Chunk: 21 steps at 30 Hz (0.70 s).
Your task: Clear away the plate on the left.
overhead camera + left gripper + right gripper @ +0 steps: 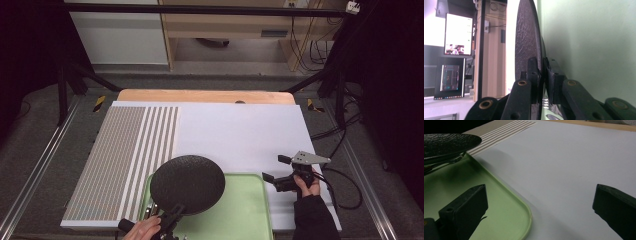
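On the white table surface (240, 135), my left gripper (167, 220) holds a black round plate (187, 184) above the green tray (245, 210).

Largest first: I see the white surface, with a striped mat (130, 150) covering its left part and a wooden edge along the far side. Next, the green tray sits at the near edge, its rounded corner (526, 215) resting on the white surface. The black plate hangs over the tray's left half, roughly level, with its far rim reaching past the tray's far edge. My left gripper's jaws are clamped on the plate's near rim, one pad on each face (535, 72). My right gripper (281, 168) rests just right of the tray, with its jaws spread wide and nothing between them.
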Each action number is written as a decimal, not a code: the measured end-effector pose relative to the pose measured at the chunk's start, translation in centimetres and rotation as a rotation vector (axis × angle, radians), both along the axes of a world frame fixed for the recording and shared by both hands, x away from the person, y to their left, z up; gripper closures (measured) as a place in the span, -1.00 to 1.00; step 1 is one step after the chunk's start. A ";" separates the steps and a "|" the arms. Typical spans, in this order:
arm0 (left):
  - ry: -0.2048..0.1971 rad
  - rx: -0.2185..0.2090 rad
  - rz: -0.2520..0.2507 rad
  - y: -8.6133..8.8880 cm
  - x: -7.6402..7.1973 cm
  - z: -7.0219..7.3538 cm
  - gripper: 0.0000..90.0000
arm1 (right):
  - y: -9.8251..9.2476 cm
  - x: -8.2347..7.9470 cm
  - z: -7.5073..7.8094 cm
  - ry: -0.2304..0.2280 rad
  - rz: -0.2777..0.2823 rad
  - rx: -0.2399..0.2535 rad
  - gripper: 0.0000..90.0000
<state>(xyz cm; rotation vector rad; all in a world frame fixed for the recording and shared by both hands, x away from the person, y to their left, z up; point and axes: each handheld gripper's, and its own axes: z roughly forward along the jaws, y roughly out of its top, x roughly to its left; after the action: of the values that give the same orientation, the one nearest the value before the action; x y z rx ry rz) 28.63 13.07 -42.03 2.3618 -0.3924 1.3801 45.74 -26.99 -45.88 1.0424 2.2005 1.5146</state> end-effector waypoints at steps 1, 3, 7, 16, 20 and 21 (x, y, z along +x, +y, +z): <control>0.003 0.002 -0.003 -0.1 -0.1 0.0 0.82 | 0.0 0.0 0.0 0.000 0.000 0.000 -0.99; 0.003 0.004 -0.013 -0.3 -0.3 0.0 0.82 | 0.0 0.0 0.0 -0.003 0.000 -0.001 -0.99; 0.009 0.010 -0.028 -0.7 -0.7 0.0 0.82 | 0.0 0.0 0.0 -0.001 -0.001 -0.002 -0.99; 0.034 0.017 -0.062 -1.5 -1.3 -0.4 0.82 | 0.0 0.0 0.0 -0.004 -0.002 0.000 -0.99; 0.042 0.015 -0.077 -1.9 -1.7 -0.5 0.83 | 0.0 0.0 0.0 -0.004 -0.001 0.000 -1.00; 0.048 0.018 -0.080 -2.0 -1.7 -0.6 0.83 | 0.0 0.0 0.0 -0.004 -0.002 -0.001 -1.00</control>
<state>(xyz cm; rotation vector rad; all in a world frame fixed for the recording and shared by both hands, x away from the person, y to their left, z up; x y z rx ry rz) 26.90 11.08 -42.59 2.3618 -0.4823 1.2859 45.73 -27.03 -45.86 1.0393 2.1964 1.5141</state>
